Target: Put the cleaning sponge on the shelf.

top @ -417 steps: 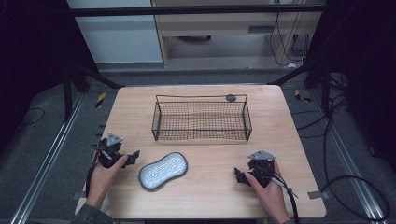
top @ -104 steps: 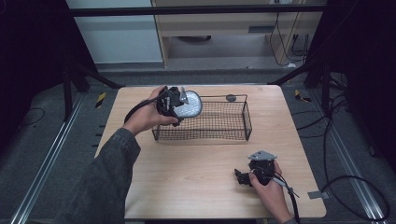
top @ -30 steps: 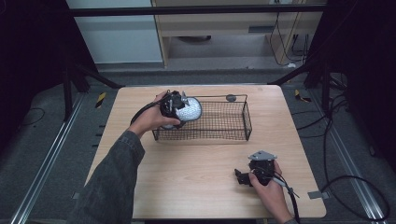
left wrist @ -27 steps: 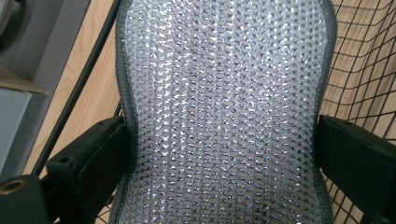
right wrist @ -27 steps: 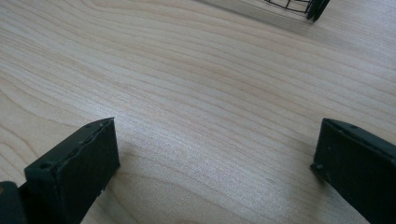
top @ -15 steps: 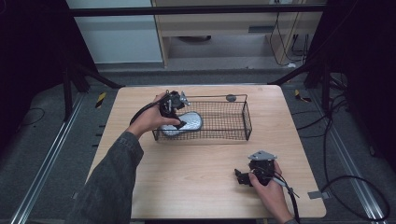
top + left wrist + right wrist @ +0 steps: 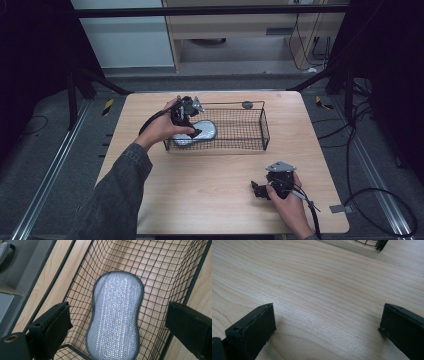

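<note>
The person's left arm reaches forward across the table (image 7: 150,200), its hand holding the left gripper (image 7: 186,112) above the left end of the wire basket (image 7: 262,127). Its jaws stand wide apart, holding nothing. Between them, the silver scrubbing pad (image 7: 116,315) lies flat on the basket floor near the left wall. The right gripper (image 7: 272,185) rests at the table's near right, jaws wide over bare wood.

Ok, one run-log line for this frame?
left gripper: open, over basket | scrub pad: lying in wire basket, left end | right gripper: open, idle on table
</note>
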{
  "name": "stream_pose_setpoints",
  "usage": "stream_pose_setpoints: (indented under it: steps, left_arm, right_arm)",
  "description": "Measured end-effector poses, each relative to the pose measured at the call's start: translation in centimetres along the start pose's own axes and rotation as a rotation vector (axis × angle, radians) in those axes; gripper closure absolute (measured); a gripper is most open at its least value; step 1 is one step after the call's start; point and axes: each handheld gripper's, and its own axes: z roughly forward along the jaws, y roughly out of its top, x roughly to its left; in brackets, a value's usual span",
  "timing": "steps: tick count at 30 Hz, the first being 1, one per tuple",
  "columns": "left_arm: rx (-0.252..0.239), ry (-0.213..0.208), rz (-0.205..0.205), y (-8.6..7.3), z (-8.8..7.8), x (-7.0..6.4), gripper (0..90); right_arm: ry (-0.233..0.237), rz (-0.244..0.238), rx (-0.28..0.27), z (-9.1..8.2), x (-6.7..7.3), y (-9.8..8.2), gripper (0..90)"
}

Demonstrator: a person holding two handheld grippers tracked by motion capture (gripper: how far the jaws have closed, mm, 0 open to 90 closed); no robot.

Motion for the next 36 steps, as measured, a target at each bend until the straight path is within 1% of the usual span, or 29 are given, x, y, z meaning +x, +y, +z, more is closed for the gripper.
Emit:
stream_pose_setpoints:
  steps: [5, 9, 13, 14, 16, 21, 22, 24, 25, 27, 29, 30, 34, 36]
  left_arm:
    - [-0.010, 0.006, -0.008, -0.1, -0.5, -0.5, 5.1]
    - [-0.021, 0.013, -0.042, -0.4, -1.0, -0.7, 4.7]
    - [-0.031, 0.015, -0.061, -0.6, -1.5, -1.2, 4.6]
    - [-0.036, 0.014, -0.071, -0.7, -1.7, -1.3, 4.5]
    - [-0.065, 0.016, -0.103, -0.8, -2.1, -1.6, 4.6]
    - [-0.094, 0.028, -0.163, -1.2, -3.3, -2.2, 4.5]
    - [-0.099, 0.032, -0.170, -1.4, -3.6, -2.4, 4.5]
    - [-0.109, 0.034, -0.191, -1.7, -4.0, -2.6, 4.8]
    - [-0.119, 0.033, -0.211, -2.0, -4.1, -2.9, 5.0]
    - [-0.122, 0.042, -0.216, -2.5, -4.4, -3.3, 5.0]
    - [-0.129, 0.041, -0.235, -3.1, -4.7, -3.7, 5.0]
    - [-0.130, 0.044, -0.236, -3.4, -4.9, -4.0, 4.9]
    - [-0.152, 0.068, -0.254, -4.6, -5.9, -4.8, 4.8]
    - [-0.146, 0.085, -0.255, -5.4, -6.4, -5.1, 4.5]
  right_arm:
    - [0.000, 0.000, 0.000, 0.0, 0.0, 0.0, 0.3]
    - [0.000, 0.000, 0.000, 0.0, 0.0, 0.0, 0.3]
    - [-0.001, 0.001, 0.000, 0.0, 0.0, 0.0, 0.4]
    - [-0.001, 0.000, 0.000, 0.0, 0.0, 0.0, 0.3]
    - [0.000, 0.000, -0.001, 0.0, 0.0, 0.0, 0.4]
    - [-0.001, 0.001, 0.000, 0.0, 0.0, 0.0, 0.3]
    - [-0.003, 0.002, 0.001, 0.0, 0.0, 0.0, 0.4]
    - [-0.002, 0.002, 0.000, 0.0, 0.0, 0.0, 0.3]
    - [-0.002, 0.003, 0.000, 0.0, 0.0, 0.0, 0.4]
    - [-0.003, 0.002, 0.000, 0.0, 0.0, 0.0, 0.4]
    - [-0.003, 0.001, 0.000, 0.0, 0.0, 0.0, 0.3]
    - [-0.004, 0.002, 0.000, 0.0, 0.0, 0.0, 0.4]
    - [-0.004, 0.003, 0.000, 0.0, 0.0, 0.0, 0.4]
    - [-0.005, 0.003, 0.000, 0.0, 0.0, 0.0, 0.4]
